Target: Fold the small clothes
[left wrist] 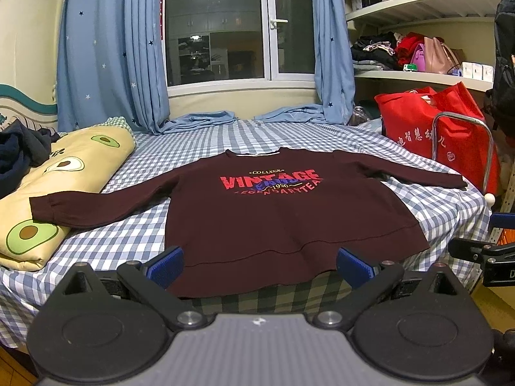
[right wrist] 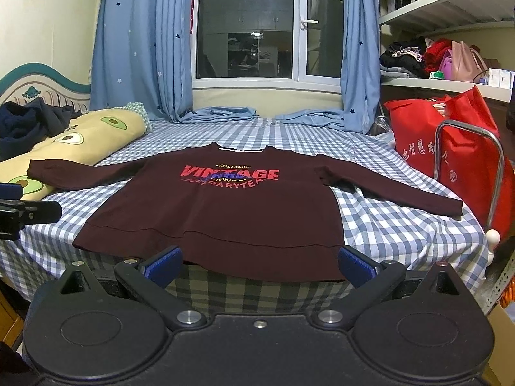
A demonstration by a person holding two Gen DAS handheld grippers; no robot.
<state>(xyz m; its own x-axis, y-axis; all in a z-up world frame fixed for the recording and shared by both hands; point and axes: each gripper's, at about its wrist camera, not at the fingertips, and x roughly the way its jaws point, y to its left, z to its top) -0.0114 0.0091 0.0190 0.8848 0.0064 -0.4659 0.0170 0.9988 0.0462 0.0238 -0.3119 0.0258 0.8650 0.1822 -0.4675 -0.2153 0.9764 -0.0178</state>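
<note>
I hold both tools level, side by side and pointed forward. My left tool (left wrist: 259, 265) has its jaws spread wide, blue pads (left wrist: 165, 265) facing each other with nothing between them. My right tool (right wrist: 259, 265) is spread just as wide and grips nothing. Each shows at the edge of the other's view: right (left wrist: 482, 252), left (right wrist: 19, 215).

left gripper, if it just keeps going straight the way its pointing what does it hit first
Most likely the hem of the dark maroon long-sleeved sweatshirt, lying flat on the blue-and-white checked bed sheet. The open left gripper points at that near edge, though depth is hard to judge.
</note>
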